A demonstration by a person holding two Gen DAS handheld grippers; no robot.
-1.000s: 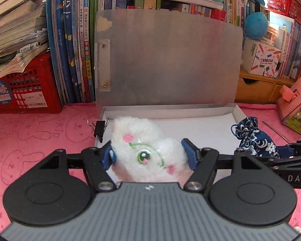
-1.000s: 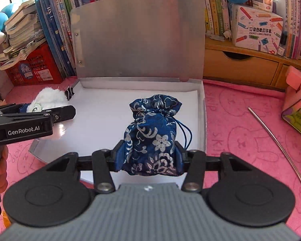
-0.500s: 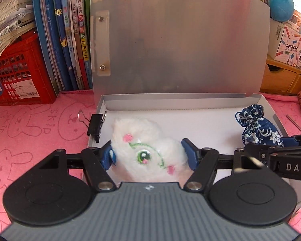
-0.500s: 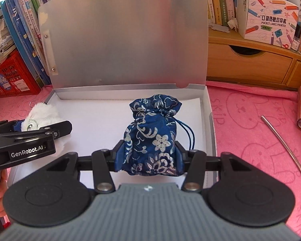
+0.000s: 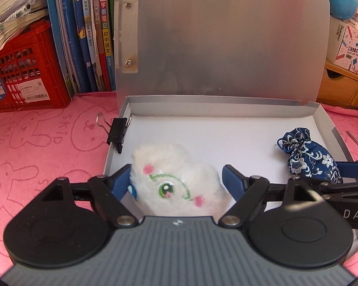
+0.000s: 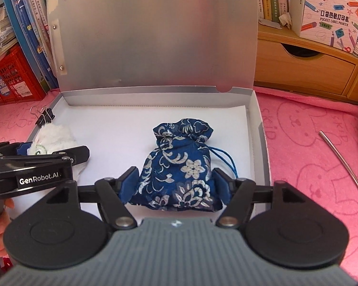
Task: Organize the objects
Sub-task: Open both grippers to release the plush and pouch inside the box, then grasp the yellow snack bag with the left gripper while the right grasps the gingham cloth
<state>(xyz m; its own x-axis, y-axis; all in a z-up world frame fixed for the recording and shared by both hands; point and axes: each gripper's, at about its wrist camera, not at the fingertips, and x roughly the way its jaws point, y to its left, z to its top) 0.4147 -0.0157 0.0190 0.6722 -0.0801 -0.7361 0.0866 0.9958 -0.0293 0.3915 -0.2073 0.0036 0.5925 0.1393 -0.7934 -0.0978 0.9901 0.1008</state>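
On the pink bunny-print cloth [image 5: 35,147], the grey file box [image 6: 256,128] holds both soft, light items at frame centre: left gripper [image 5: 176,178] seemingly released around the white plush [image 5: 174,181], right gripper [image 6: 173,178] loosely flanking the brocade pouch [image 6: 179,166], best pinched mid-body.

We read "GenRobot.AI" on the left gripper [image 6: 38,152], "DAS" on the right gripper [image 5: 322,169], "POCKET LABEL PRINTER" on the printer box [image 6: 331,16], and "SKiP" on the pink mat [image 5: 35,143].
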